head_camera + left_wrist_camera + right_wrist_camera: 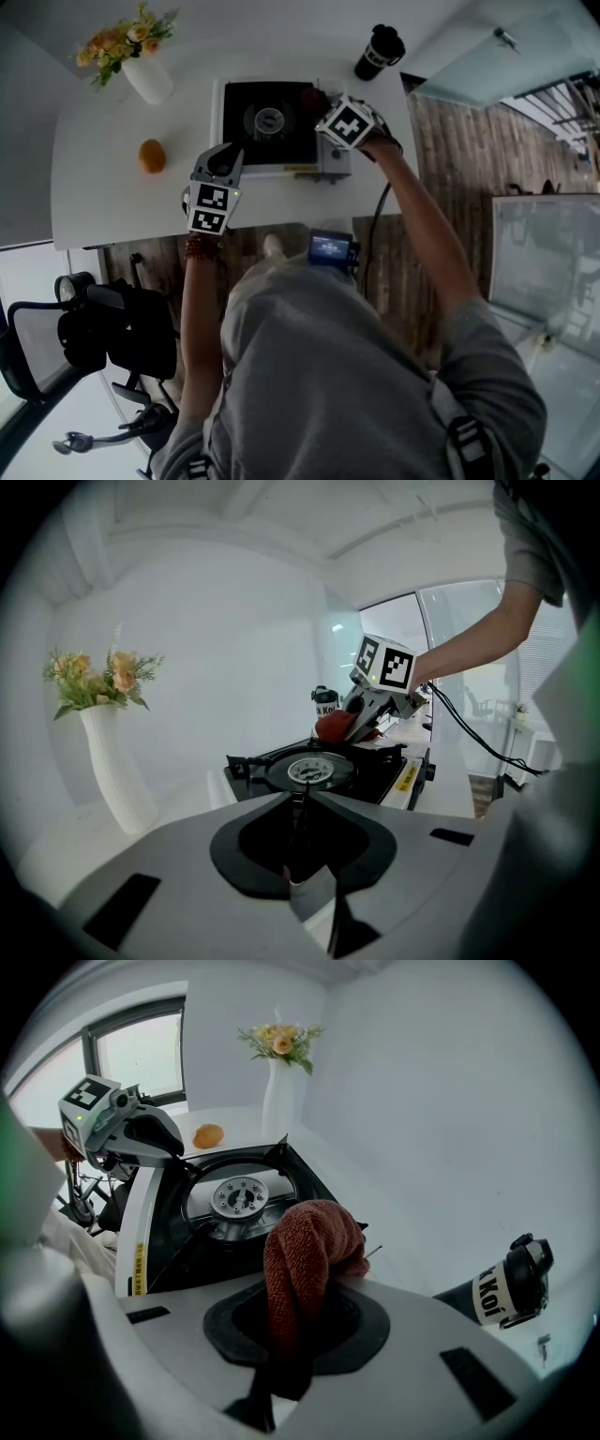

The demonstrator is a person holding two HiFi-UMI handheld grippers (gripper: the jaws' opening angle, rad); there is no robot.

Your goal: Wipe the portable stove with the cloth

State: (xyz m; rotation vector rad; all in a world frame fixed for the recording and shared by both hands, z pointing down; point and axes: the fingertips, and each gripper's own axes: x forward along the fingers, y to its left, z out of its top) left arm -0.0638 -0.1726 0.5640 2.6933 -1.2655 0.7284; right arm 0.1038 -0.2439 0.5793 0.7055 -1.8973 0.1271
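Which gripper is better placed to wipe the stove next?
Right. The right gripper is shut on the cloth at the stove's corner; the left gripper is shut and empty at its near edge.

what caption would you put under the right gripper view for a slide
The right claw shut on a reddish cloth at a corner of the stove, with the left claw close by.
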